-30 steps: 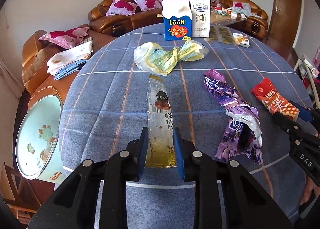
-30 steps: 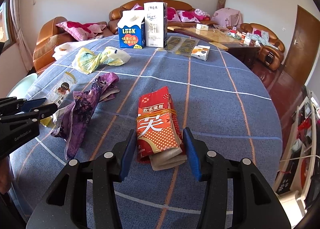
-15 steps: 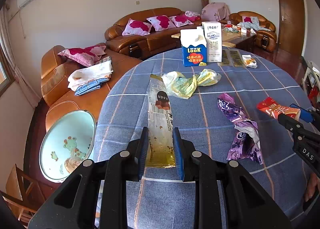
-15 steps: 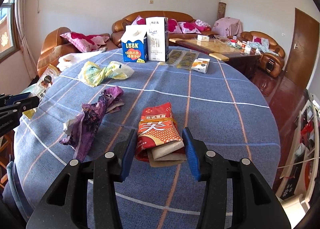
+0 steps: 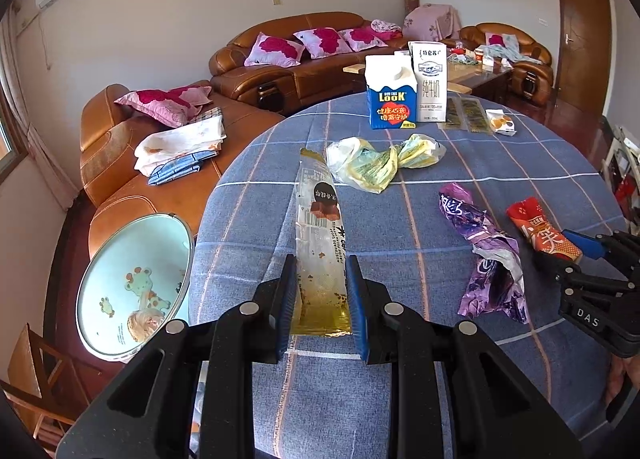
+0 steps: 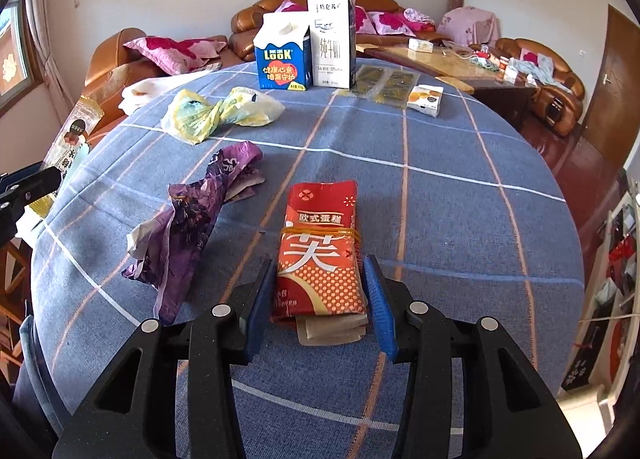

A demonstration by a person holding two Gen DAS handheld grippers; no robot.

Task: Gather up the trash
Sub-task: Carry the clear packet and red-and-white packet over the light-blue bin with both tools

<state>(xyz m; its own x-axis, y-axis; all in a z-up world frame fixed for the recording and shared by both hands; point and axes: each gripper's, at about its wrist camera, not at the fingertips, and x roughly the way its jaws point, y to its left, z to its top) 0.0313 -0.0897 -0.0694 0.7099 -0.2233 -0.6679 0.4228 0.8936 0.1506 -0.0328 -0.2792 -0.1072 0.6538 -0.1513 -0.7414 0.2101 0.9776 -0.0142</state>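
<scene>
My left tool (image 5: 321, 301) is pinching the near end of a long clear snack wrapper (image 5: 320, 243), which is sticking out straight ahead of the jaws, lifted off the table (image 5: 500, 163). It is thin, light film with sticky brown residue inside; gripped at one end it is keeping its length but I am expecting it to flop and slip easily. To the tool's left and below, a pale blue bin with a cartoon print (image 5: 132, 283) is standing open beside the table.

My right tool (image 6: 320, 299) is straddling a red folded cake package (image 6: 322, 251) bound with a rubber band, still lying on the table. Its jaws have just been widening slightly, with the package between them; whether the pads are pressing I cannot tell. The bundle looks soft, springy and slick, so I am judging the banded middle the safest hold.

Further out, left of this tool, a crumpled purple wrapper (image 6: 192, 219) is lying, then a yellow plastic bag (image 6: 220, 111), with two milk cartons (image 6: 304, 51) standing beyond. The bin's bottom is hidden from me.
</scene>
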